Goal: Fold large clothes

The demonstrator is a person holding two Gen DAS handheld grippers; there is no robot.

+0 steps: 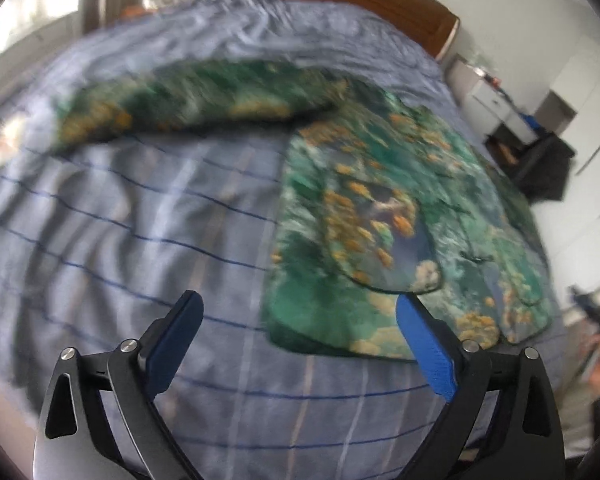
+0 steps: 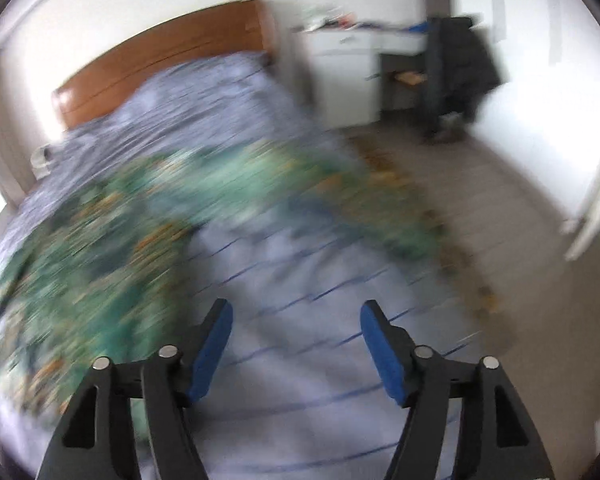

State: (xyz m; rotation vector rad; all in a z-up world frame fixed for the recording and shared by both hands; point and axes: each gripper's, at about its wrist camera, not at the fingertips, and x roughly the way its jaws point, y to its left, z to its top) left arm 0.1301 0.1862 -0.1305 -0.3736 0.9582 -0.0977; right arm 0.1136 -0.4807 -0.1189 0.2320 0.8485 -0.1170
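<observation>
A green garment with orange and blue print [image 1: 380, 208] lies on the bed; its body is on the right and one long sleeve [image 1: 188, 100] stretches out to the left. My left gripper [image 1: 300, 312] is open and empty above the sheet, its right finger over the garment's near edge. In the right wrist view the same garment [image 2: 140, 216] is badly blurred, spread across the bed left and ahead. My right gripper [image 2: 296, 320] is open and empty above bare sheet.
The bed has a light blue sheet with dark stripes [image 1: 140, 220] and a wooden headboard [image 2: 160, 64]. A white cabinet [image 2: 340, 72], a desk and a dark coat on a chair [image 2: 460, 68] stand beyond the bed. Grey floor [image 2: 500, 220] lies to the right.
</observation>
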